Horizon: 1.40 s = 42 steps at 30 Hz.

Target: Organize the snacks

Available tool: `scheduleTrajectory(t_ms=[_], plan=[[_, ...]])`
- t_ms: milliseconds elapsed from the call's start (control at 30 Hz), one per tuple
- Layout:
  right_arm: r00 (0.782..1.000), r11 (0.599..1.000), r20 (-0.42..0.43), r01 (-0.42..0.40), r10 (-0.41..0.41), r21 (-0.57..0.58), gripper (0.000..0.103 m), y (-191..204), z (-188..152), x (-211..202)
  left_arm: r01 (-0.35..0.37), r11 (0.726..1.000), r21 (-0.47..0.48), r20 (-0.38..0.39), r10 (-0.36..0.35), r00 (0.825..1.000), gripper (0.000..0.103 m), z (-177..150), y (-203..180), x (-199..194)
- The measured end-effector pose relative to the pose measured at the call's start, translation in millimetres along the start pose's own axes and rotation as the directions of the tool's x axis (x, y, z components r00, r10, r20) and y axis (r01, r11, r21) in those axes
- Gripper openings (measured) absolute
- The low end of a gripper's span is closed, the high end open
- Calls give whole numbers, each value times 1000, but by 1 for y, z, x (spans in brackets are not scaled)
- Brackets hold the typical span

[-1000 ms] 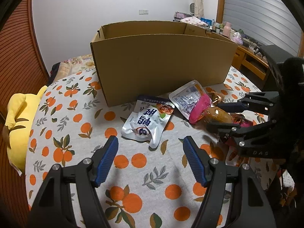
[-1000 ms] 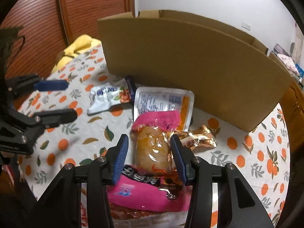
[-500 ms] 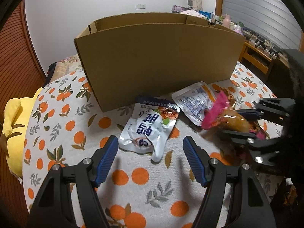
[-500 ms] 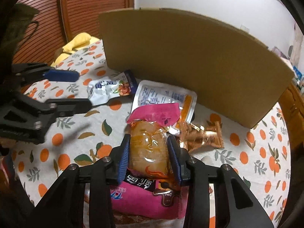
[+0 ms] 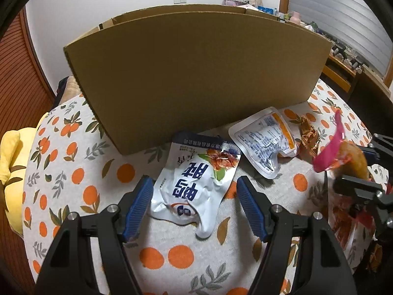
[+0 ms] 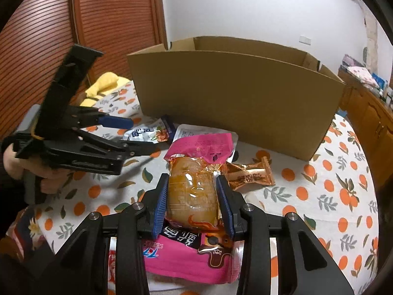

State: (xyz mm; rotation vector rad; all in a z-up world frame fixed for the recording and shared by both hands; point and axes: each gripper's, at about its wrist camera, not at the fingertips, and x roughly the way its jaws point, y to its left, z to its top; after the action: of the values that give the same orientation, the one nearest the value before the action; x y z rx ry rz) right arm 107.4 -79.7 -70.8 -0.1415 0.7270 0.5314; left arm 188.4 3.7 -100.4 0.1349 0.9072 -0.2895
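Observation:
My left gripper (image 5: 195, 194) is open and hovers low over a white and blue snack pouch (image 5: 196, 184), one blue pad on each side of it and neither touching. The same pouch (image 6: 147, 134) shows beside the left gripper (image 6: 137, 135) in the right wrist view. My right gripper (image 6: 192, 186) is shut on a clear pack with a pink top and orange-brown food (image 6: 194, 184), held above the table. From the left wrist view that pack (image 5: 331, 147) hangs at the right edge. A tall open cardboard box (image 5: 196, 73) (image 6: 233, 103) stands behind the snacks.
On the orange-patterned tablecloth (image 5: 73, 172) lie a silver pouch with an orange stripe (image 5: 265, 142), a golden wrapper (image 6: 250, 175) and a pink packet (image 6: 191, 253) under the right gripper. A yellow plush (image 5: 9, 172) sits off the table's left edge. A sideboard runs along the right wall.
The right gripper's pads closed onto the pink-topped pack and raised it off the pile. The left gripper moved forward and down until the white and blue pouch lay between its open fingers.

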Motion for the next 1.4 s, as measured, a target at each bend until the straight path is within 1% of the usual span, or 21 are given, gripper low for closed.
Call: scheduleTrajectory(t_ms=[233, 533, 767, 867, 967, 1100, 1300, 1400], plan=[[1000, 1000, 14, -4, 4, 16, 38, -2, -3, -5, -18, 1000, 5, -14, 18, 1000, 71, 1, 0, 6], [1000, 1000, 14, -8, 8, 14, 39, -1, -6, -6, -6, 1000, -7, -14, 6, 1000, 71, 6, -1, 7], [1000, 1000, 11, -10, 10, 10, 39, -1, -7, -6, -15, 1000, -8, -19, 15, 1000, 72, 5, 3, 10], [1000, 1000, 11, -11, 11, 9, 39, -1, -7, -6, 2, 1000, -28, -18, -3, 1000, 72, 5, 8, 12], [1000, 1000, 10, -12, 12, 9, 39, -1, -6, -5, 1, 1000, -20, -19, -2, 1000, 72, 3, 8, 11], [1000, 1000, 8, -13, 13, 9, 39, 0, -6, -5, 9, 1000, -17, -21, -10, 1000, 60, -1, 11, 6], [1000, 1000, 11, -16, 16, 9, 39, 0, -6, -4, 5, 1000, -1, -11, -5, 1000, 56, -13, 9, -6], [1000, 1000, 12, -17, 17, 10, 39, 0, -6, -4, 24, 1000, -13, -8, -25, 1000, 56, -15, 8, -12]])
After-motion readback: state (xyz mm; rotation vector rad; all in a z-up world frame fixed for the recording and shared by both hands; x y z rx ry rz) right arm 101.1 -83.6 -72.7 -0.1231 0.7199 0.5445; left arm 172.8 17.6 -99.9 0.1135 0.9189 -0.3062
